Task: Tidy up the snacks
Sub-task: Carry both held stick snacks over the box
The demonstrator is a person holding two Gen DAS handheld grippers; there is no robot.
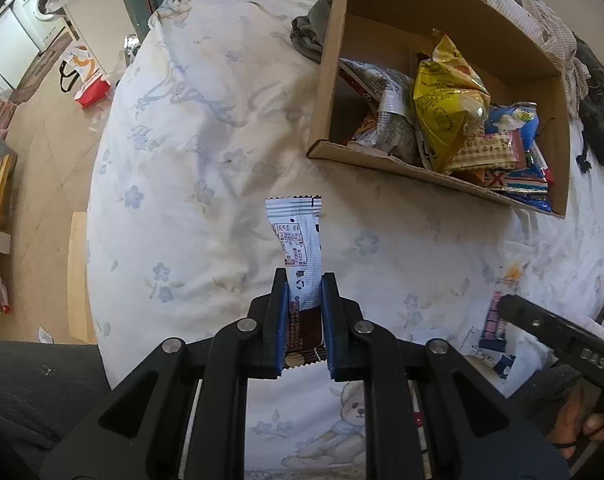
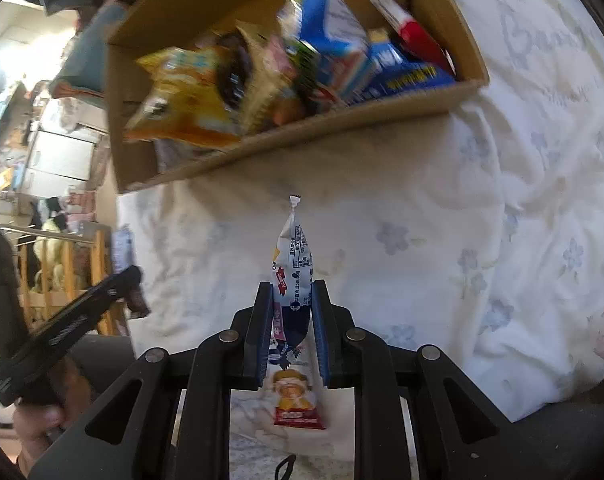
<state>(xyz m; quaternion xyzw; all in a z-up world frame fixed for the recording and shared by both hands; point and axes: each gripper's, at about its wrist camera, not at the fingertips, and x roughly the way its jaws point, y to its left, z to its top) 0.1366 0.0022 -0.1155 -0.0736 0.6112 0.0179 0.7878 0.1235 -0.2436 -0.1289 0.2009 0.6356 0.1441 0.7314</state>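
**Both grippers pinch a snack packet above the bed**

The left gripper (image 1: 305,280) has its blue-padded fingers (image 1: 283,316) pressed against a long white-and-brown snack bar (image 1: 302,264), which sticks out forward past the fingertips with its crimped end up. The right gripper (image 2: 292,286) likewise pinches a slim white packet (image 2: 295,276), held edge-on; its red-and-yellow end shows behind the fingers, its sealed tip beyond them.

Below and ahead of both pairs of fingers spreads a white quilt (image 1: 206,152) printed with pale blue flowers and bears. Ahead and to the right of the left fingers, an open cardboard box (image 1: 326,80) sits on the quilt, holding a yellow bag (image 1: 446,108), blue packets and other wrappers. From the right wrist the same box (image 2: 342,116) lies ahead and slightly left, blurred. More small packets (image 1: 496,320) lie on the quilt right of the left fingers, beside the other gripper.

Further out, left of the left fingers, a tan floor (image 1: 42,168) carries a red-and-white bag (image 1: 84,76), with a washing machine (image 1: 42,4) beyond. Left of the right fingers stand wooden rails (image 2: 68,276) and stacked boxes.
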